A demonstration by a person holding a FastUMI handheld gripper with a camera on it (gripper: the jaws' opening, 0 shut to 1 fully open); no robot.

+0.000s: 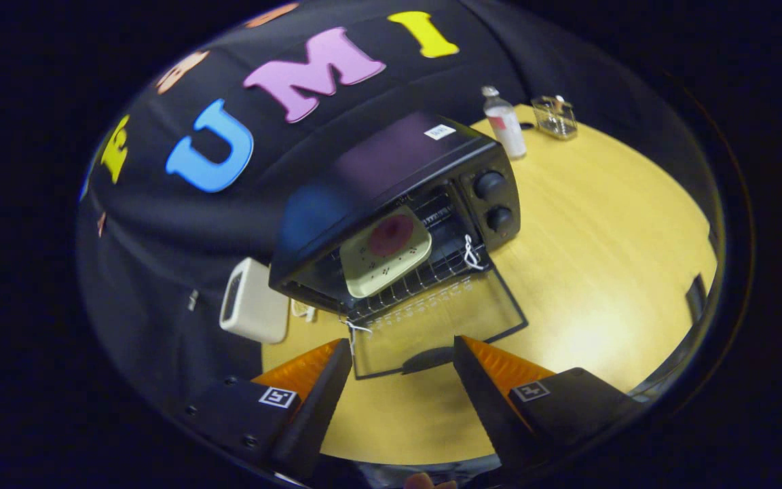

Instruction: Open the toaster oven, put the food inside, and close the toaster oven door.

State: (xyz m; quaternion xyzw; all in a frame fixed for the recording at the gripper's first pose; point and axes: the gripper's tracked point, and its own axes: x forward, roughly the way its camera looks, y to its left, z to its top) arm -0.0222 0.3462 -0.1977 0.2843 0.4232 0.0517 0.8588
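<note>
Gripper view: your fingers (402,353) are spread and empty near the door handle (430,358); plate (385,252) sits inside, so close it

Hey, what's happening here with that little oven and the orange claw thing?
A person is working a hand-held gripper with two orange-and-black fingers, which are spread open and hold nothing. Just ahead of them the black toaster oven stands on the round wooden table with its glass door folded down flat. A pale green plate carrying a dark red round food item already rests on the wire rack inside. The door is not yet closed.
</note>
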